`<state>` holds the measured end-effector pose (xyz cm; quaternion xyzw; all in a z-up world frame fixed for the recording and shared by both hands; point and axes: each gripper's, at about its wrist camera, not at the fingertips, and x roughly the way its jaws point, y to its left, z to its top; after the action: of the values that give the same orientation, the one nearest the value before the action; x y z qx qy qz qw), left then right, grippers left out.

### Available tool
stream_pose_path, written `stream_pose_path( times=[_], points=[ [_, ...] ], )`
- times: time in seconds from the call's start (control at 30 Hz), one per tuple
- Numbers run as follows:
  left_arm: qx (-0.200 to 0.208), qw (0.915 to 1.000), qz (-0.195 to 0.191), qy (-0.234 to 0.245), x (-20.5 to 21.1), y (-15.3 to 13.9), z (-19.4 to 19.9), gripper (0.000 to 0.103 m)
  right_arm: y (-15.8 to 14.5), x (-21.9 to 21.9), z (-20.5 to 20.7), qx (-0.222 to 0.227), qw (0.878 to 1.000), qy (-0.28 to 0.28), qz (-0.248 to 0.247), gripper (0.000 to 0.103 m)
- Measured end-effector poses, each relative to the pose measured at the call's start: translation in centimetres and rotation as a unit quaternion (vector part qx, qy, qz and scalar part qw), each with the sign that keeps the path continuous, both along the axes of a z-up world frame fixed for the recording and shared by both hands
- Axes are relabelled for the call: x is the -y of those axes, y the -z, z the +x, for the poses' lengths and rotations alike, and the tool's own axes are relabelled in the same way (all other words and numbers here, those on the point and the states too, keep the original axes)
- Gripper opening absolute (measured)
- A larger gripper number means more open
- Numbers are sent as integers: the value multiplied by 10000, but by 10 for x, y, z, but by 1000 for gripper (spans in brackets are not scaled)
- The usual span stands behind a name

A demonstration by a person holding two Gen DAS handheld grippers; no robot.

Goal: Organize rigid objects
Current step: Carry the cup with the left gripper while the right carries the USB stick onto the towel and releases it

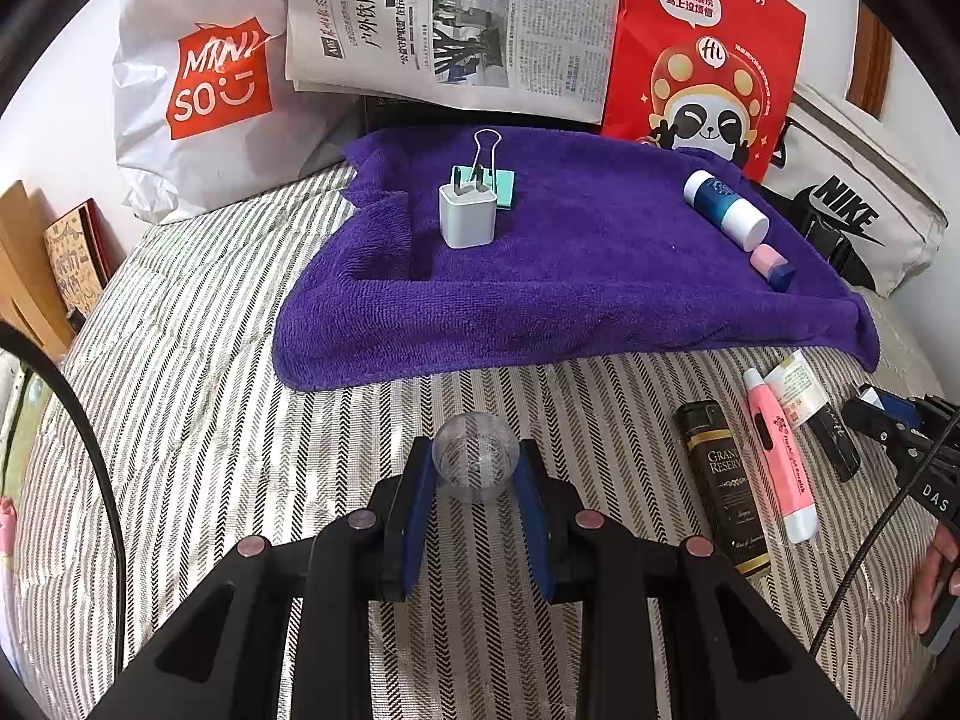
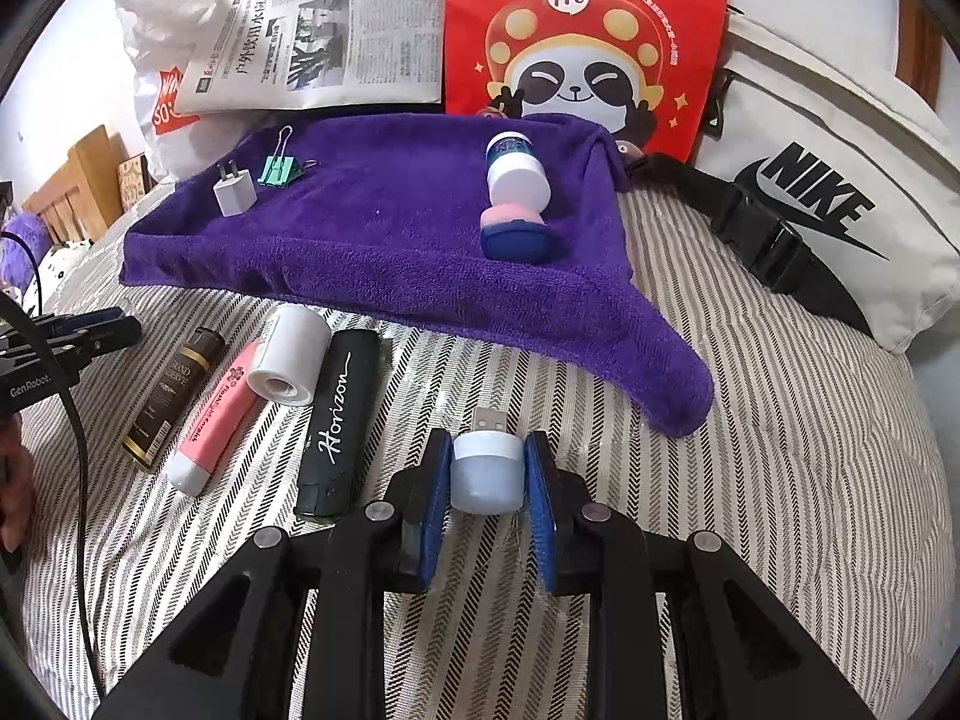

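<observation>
My left gripper [image 1: 476,468] is shut on a clear plastic ball [image 1: 476,461] above the striped bedcover. My right gripper [image 2: 487,471] is shut on a small pale blue USB light [image 2: 486,471] whose metal plug points forward. Ahead lies a purple towel [image 1: 570,276] bearing a white charger [image 1: 467,215], a teal binder clip [image 1: 489,180], a blue-and-white bottle [image 1: 726,209] and a small pink-and-blue piece [image 1: 774,267]. On the striped cover lie a dark lighter [image 2: 171,396], a pink pen-like stick [image 2: 213,420], a white roll [image 2: 288,360] and a black "Horizon" case [image 2: 339,420].
A white Miniso bag [image 1: 204,96], a newspaper [image 1: 456,18] and a red panda bag [image 1: 702,54] stand behind the towel. A white Nike pouch [image 2: 828,204] with a black buckle strap lies at the right. A hand [image 1: 933,576] shows at the right edge of the left wrist view.
</observation>
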<state>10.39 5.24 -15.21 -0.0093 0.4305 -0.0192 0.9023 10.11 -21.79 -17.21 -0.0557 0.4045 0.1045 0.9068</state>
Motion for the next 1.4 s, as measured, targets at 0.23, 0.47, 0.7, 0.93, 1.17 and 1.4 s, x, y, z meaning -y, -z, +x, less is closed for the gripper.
stream_pose_path(
  times=[0.23,0.47,0.7,0.93,1.17,1.4],
  points=[
    [2,10000,79,-10,3,0,0,26,0,2,1,-29,9999,-2,108,26],
    [0,9998,222,-28,9,-3,1,25,-1,3,2,-61,9998,-24,196,25],
    [-120,9998,178,-22,7,-15,2,25,-7,3,1,-273,9995,-162,43,24],
    [-49,9997,-208,-80,-9,-37,6,25,-31,13,-1,-186,9984,-169,508,24],
    [42,9987,-489,-107,-22,-46,2,25,-49,14,2,-49,9982,-269,538,24],
    [127,9987,-497,-54,-24,-59,14,25,-64,13,15,58,9966,-339,743,24]
  ],
)
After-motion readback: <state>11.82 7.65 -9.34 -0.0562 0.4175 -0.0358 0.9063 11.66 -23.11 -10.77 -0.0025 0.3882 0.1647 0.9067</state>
